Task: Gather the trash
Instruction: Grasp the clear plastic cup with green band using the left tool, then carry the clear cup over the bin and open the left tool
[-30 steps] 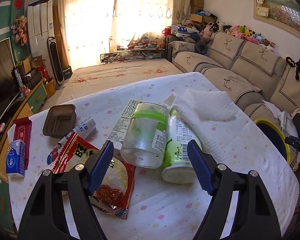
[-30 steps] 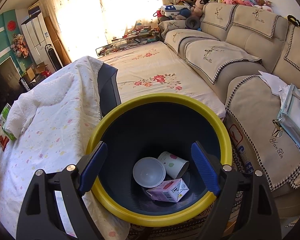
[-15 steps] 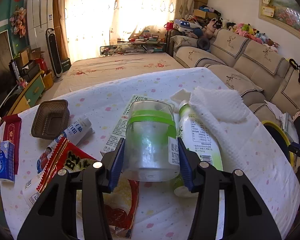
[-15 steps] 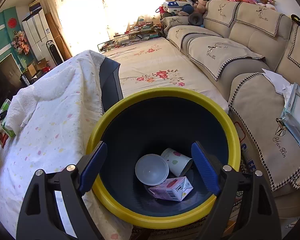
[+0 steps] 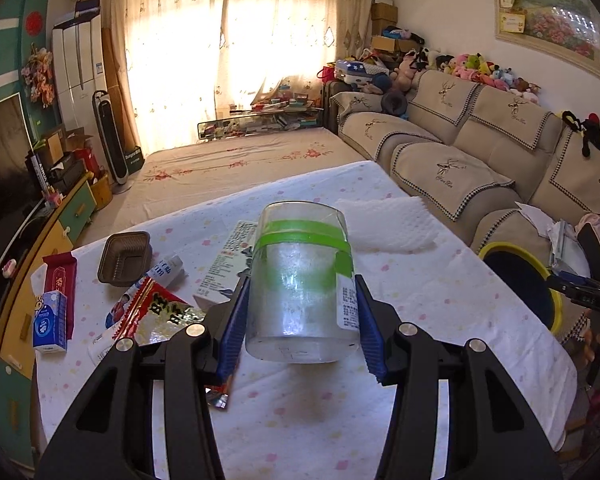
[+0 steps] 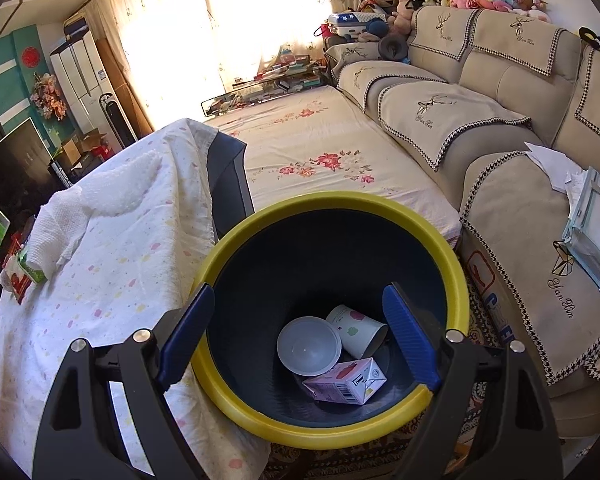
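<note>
My left gripper is shut on a clear plastic jar with a green band and holds it lifted above the table. Behind it lie a white paper towel, a red snack wrapper, a brown tray, a tube, a flat carton and a blue tissue pack. My right gripper is open and empty above the yellow-rimmed bin, which holds a lid, a paper cup and a pink carton. The bin also shows in the left wrist view.
The bin stands on the floor between the table's right edge and the beige sofa. A low bed with a floral cover lies beyond. Papers rest on the sofa seat. A TV cabinet runs along the table's left side.
My left gripper closed on the clear jar and lifted it off the table; the green-labelled bottle beside it is now out of sight. The right gripper stayed open over the bin.
</note>
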The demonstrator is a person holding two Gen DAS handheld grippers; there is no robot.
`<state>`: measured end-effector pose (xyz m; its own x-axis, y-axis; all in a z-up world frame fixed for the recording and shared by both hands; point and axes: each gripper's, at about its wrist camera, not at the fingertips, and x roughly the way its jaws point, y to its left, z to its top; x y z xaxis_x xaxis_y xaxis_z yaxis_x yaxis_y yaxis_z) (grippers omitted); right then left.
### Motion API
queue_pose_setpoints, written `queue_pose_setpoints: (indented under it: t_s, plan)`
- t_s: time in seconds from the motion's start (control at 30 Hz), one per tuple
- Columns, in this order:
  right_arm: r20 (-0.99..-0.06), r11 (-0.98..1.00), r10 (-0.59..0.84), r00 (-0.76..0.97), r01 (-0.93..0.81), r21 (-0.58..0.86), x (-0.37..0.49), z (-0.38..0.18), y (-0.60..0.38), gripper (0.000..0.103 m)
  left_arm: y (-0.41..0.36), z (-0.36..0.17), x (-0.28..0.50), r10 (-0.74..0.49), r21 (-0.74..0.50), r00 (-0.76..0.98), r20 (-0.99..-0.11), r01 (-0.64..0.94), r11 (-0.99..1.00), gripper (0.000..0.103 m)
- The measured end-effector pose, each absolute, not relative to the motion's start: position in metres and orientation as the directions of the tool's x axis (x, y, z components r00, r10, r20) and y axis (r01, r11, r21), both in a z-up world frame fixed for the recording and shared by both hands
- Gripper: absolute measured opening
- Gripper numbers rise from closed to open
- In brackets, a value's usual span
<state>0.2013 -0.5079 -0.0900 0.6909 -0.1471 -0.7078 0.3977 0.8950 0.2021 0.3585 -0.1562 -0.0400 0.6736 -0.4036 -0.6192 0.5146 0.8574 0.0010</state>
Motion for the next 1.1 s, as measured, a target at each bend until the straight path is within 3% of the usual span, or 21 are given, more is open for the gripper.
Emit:
queue_pose_setpoints:
  t_s: [0.5, 0.8, 1.1]
  plan:
    - [-0.662, 0.87, -0.232, 0.712, 0.456, 0.186, 0.135, -0.068, -0.542, 0.082, -0.344, -0.046, 0.261, -0.613, -0.063, 0.416, -0.672, 0.792, 0.607, 0.05]
    - [-0.668, 0.816, -0.242, 0.704, 0.52, 0.252, 0.096, -0.084, -0.583, 0.082, -0.456, -0.091, 0.262, -0.586, -0.065, 0.29, -0.757, 0.859, 0.509, 0.05]
    - [-0.666, 0.798, -0.233, 0.708, 0.531, 0.285, 0.088, -0.092, -0.597, 0.082, -0.509, -0.118, 0.273, -0.555, -0.082, 0.244, -0.795, 0.864, 0.496, 0.05]
